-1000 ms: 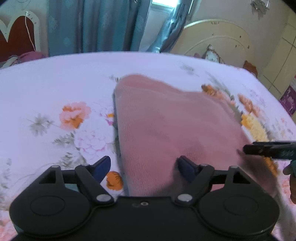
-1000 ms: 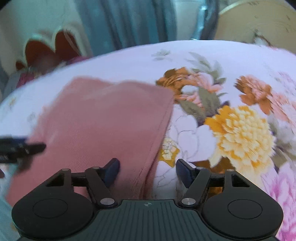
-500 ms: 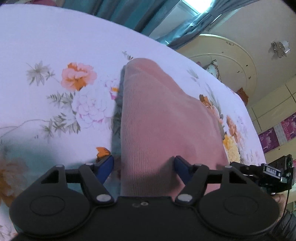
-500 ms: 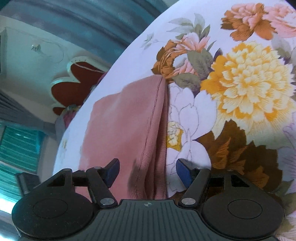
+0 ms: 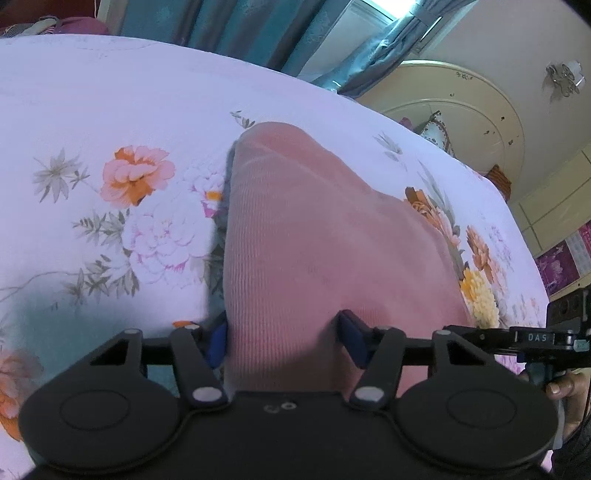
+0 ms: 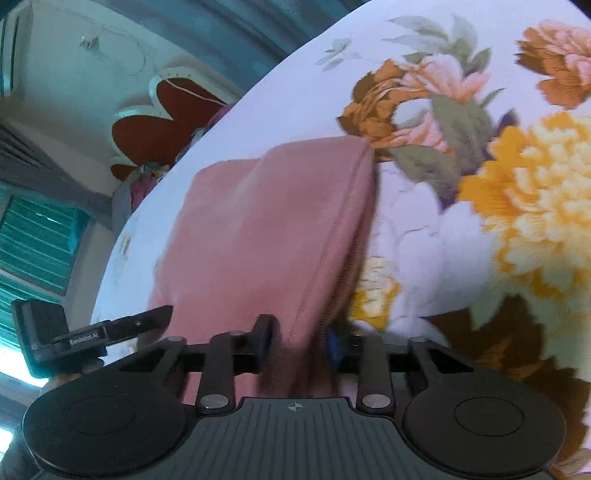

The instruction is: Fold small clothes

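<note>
A pink ribbed garment (image 5: 314,236) lies on the floral bedsheet (image 5: 110,122). My left gripper (image 5: 284,338) has its jaws apart around the garment's near left part, with cloth filling the gap. My right gripper (image 6: 299,339) has narrowed its jaws onto the garment's hemmed right edge (image 6: 295,229); the cloth bunches between the blue pads. The right gripper's side shows at the right of the left wrist view (image 5: 517,338), and the left gripper shows at the left of the right wrist view (image 6: 110,328).
The sheet (image 6: 480,221) with large flower prints spreads around the garment. Teal curtains (image 5: 258,33) and a cream headboard (image 5: 461,107) stand beyond the bed. A red heart-shaped headboard piece (image 6: 159,122) is at the far side.
Both grippers moved in low over the garment's near edge. The right gripper's jaws closed from wide apart onto the hemmed edge. The left jaws stayed apart around the cloth.
</note>
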`<state>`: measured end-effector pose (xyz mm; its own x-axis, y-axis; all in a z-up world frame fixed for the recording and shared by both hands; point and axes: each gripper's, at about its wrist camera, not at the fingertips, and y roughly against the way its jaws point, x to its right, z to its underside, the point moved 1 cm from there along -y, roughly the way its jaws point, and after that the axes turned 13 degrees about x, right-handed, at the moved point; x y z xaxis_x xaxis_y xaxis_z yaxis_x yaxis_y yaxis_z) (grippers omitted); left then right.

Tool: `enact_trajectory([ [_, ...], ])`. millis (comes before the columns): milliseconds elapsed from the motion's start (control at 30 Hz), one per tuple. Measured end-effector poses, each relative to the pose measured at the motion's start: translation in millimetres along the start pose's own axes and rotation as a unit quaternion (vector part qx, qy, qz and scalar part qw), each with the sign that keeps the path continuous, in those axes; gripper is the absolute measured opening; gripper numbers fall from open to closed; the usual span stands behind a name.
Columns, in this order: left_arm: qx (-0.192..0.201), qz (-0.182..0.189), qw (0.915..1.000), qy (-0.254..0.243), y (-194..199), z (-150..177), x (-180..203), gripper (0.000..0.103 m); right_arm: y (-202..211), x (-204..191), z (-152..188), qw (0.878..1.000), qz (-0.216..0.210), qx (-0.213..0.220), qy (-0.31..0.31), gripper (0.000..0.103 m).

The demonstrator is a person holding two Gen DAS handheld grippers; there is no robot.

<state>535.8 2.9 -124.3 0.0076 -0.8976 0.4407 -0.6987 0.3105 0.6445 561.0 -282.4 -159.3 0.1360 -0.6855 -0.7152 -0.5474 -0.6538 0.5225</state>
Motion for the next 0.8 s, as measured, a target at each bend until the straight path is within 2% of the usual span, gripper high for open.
enact_trajectory([
  [100, 0.001, -0.006, 1.0, -0.002, -3, 1, 2, 0.062, -3, 4, 0, 1.0, -0.011, 0.0, -0.018, 0.031],
  [167, 0.005, -0.015, 0.9998, -0.013, -6, 0, 9, 0.062, -9, -5, 1, 1.0, -0.006, 0.006, 0.0, 0.031],
  [200, 0.007, -0.019, 0.9995, -0.024, -7, 0, 12, 0.059, -10, -11, 2, 1.0, 0.0, 0.009, 0.014, 0.03],
  [267, 0.019, -0.025, 0.9981, -0.053, -4, 1, 22, 0.049, -11, -20, 5, 0.999, 0.02, 0.016, 0.048, 0.021],
  [300, 0.025, -0.029, 0.997, -0.067, -2, 1, 27, 0.044, -8, -23, 8, 0.998, 0.025, 0.019, 0.059, 0.02],
  [433, 0.036, -0.031, 0.9937, -0.102, 6, 2, 37, 0.036, -1, -35, 16, 0.995, 0.047, 0.039, 0.085, 0.018],
  [800, 0.057, 0.003, 0.9867, -0.152, 47, -6, 45, 0.033, 18, -107, 27, 0.981, 0.084, 0.073, 0.159, 0.016],
])
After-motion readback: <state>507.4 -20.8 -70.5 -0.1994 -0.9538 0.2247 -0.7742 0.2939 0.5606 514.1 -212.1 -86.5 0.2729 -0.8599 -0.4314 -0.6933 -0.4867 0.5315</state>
